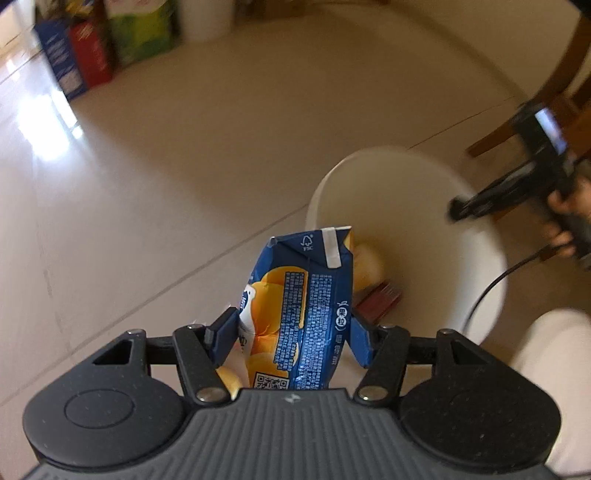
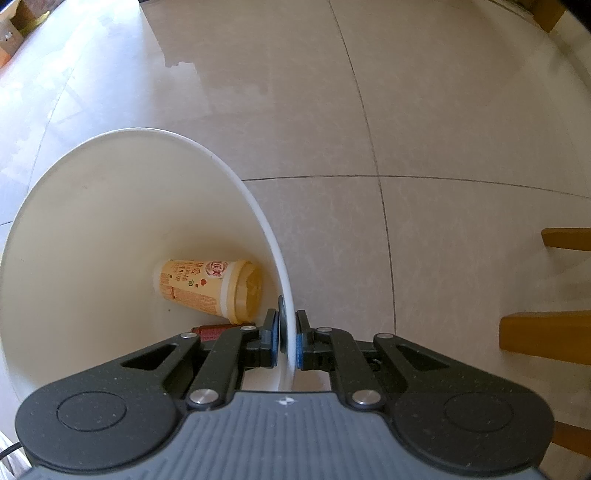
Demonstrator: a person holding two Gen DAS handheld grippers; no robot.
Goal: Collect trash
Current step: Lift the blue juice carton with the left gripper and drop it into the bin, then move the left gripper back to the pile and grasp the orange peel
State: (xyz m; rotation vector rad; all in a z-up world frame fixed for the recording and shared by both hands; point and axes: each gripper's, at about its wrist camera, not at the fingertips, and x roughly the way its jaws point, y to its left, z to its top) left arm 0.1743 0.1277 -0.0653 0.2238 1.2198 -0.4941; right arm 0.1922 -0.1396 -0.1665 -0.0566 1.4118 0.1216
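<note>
The floor (image 2: 443, 129) is made of big, shiny, pale tiles with thin dark lines between them. A white bin (image 2: 92, 206) stands on it. Near the bin, brown wooden chair legs (image 2: 546, 332) rest on the tiles. Far from the bin, at the edge of the floor, colourful boxes stand in a row: a blue box (image 1: 61, 59), a red box (image 1: 90, 51) and a green box (image 1: 142, 31). A white tub (image 1: 207, 18) stands just beside the green one.
</note>
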